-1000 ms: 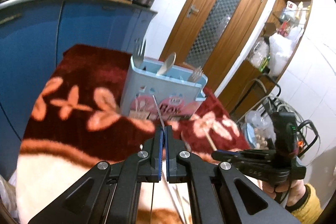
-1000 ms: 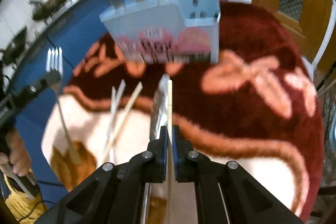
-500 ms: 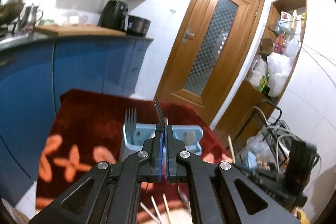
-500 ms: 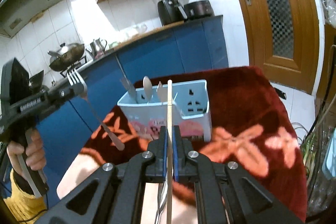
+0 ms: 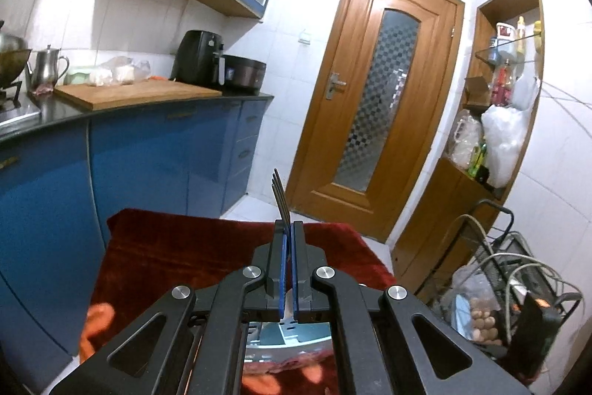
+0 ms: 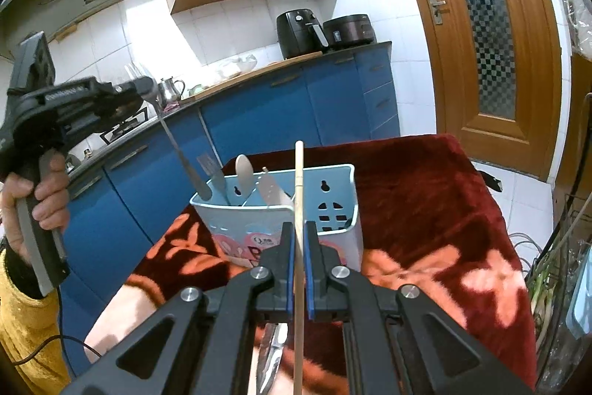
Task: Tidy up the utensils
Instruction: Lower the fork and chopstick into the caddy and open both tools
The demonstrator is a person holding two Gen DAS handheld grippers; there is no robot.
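Left gripper [image 6: 142, 87] clamps a fork [image 6: 181, 154] entering the caddy [image 6: 344, 210], right gripper [image 6: 299, 243] clamps a chopstick [image 6: 299, 180]; either could snag its rim.

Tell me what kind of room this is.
Most likely a home kitchen: blue base cabinets under a dark countertop, an air fryer beside a cooker pot, and a steel kettle near the stove.

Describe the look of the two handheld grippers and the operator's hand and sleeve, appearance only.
Both grippers are matte black linkages with round silver pivot bolts and blue finger pads: left gripper, right gripper. From the right wrist view, the left one has a black pistol-style body with faint white lettering and a grey grip, held by a bare hand in a yellow sleeve, with a thin dark cable below.
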